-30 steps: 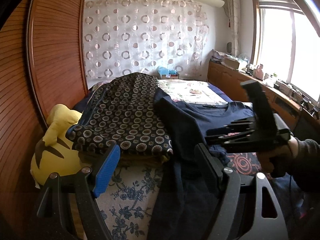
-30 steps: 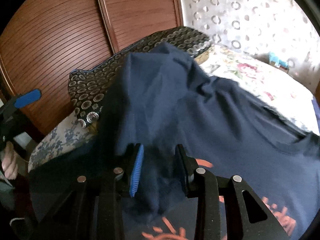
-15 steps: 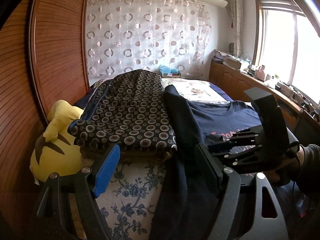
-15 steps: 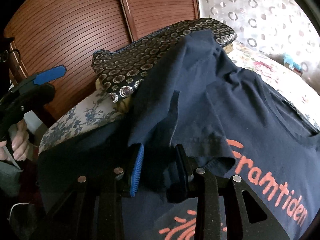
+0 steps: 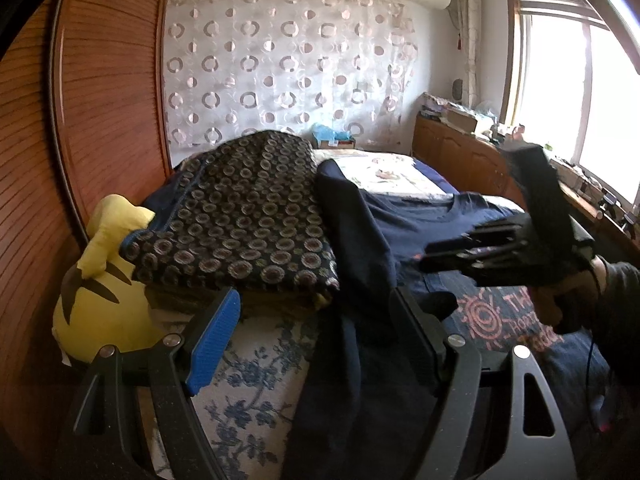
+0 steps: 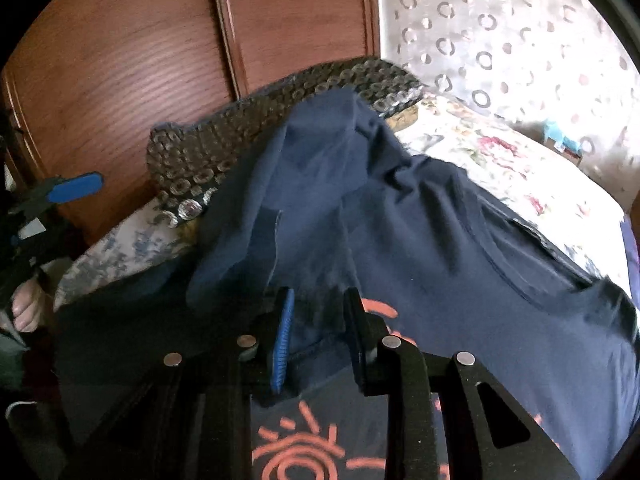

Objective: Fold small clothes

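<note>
Right gripper (image 6: 318, 334) clamped on navy T-shirt (image 6: 440, 248) sleeve fold; shirt draped against patterned cushion (image 6: 248, 128); left gripper (image 6: 52, 196) at left edge.

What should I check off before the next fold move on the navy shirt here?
1. Right tool gripping the navy T-shirt: ok, fabric pinched.
2. Left tool free: ok, open, holding nothing.
3. Shirt flat on the bed: not ok, one side is draped over the patterned pile.
4. Fold edges aligned: cannot tell.
5. Plush toy clear of the shirt: ok.
</note>
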The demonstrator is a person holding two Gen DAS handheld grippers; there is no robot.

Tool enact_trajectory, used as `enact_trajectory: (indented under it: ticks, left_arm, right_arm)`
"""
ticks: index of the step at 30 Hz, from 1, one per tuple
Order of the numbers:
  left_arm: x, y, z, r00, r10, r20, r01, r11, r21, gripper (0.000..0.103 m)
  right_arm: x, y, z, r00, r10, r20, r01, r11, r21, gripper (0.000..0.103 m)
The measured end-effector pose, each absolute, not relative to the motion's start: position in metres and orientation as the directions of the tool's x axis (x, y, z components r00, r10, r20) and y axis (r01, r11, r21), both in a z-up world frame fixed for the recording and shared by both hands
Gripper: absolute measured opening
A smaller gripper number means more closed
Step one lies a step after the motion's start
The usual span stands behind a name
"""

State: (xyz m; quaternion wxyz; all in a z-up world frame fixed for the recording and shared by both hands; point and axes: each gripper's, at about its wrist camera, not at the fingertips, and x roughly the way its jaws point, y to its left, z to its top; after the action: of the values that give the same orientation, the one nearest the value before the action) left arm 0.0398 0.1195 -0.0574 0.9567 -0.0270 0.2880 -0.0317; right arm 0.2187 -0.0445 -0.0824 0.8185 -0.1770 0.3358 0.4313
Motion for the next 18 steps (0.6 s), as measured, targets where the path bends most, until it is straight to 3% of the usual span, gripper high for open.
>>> enact_trajectory:
  ticks: [7,9,13,18]
  left_arm:
    - [0.044,0.113,-0.074,0.8,-0.087,-0.593,0.056,0.996,-0.07,0.078]
    - [0.045,0.111,-0.078,0.793,-0.093,-0.602,0.059,0.995,-0.076,0.078]
    - [0.047,0.109,-0.086,0.779,-0.097,-0.619,0.061,0.995,-0.079,0.078]
    - [0.049,0.106,-0.097,0.762,-0.097,-0.64,0.064,0.995,-0.076,0.078]
  right_arm:
    - [0.224,-0.007,-0.095,0.384,0.547,-0.744,-0.86,0.504,-0.073,0.025]
    - [0.226,-0.007,-0.096,0.39,0.537,-0.748,-0.862,0.499,-0.091,0.005]
    - [0.224,-0.018,-0.091,0.382,0.544,-0.747,-0.87,0.485,-0.092,0.002]
    - [0.232,-0.048,-0.061,0.425,0.602,-0.676,-0.832,0.554,-0.031,0.002]
